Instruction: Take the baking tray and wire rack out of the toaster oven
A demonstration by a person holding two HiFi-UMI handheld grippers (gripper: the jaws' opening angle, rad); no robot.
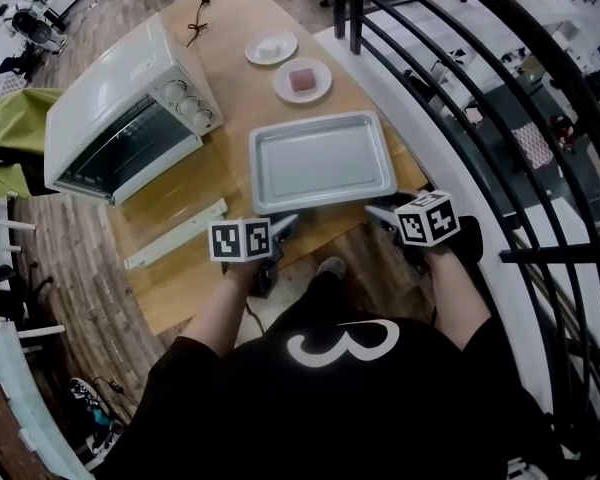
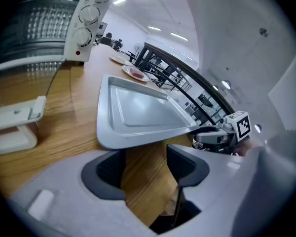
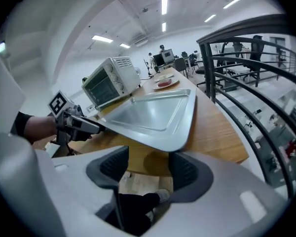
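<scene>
- Grey sheet-metal baking tray [image 1: 322,161]: lies flat and empty on the wooden table [image 1: 235,13] at the centre of the head view. It is already outside the toaster oven [image 1: 120,108] at upper left, and its near rim sits close to the table's lower edge.
- Wire rack: not clearly distinguished. Faint bars in the dark oven mouth may be it, so this half of the task is judged undone.
- Left gripper [image 1: 285,224]: jaws apart and pads bare, just short of the tray's near left corner. Only tabletop shows between the pads in the left gripper view.
- Right gripper [image 1: 382,213]: jaws likewise apart and empty, just short of the near right corner.
- Handling of the tray (judgement): thin, stiff and light, with a smooth finish likely to slide on wood and within the pads. The raised rim is the natural pinch point, one near corner per gripper, to keep the tray level.
- Handling of the rack (judgement): stiff, light, open wire, best taken by its front bar.
- Edges: the oven door appears lowered, and its white handle [image 1: 175,233] lies at lower left near the left gripper. Any reach into the oven must pass above it.
- Open room: a white plate [image 1: 271,48] and a plate bearing a pink item [image 1: 302,80] lie beyond the tray's far rim. A dark railing [image 1: 356,8] borders the table at right. Bare wood lies between tray and oven.
</scene>
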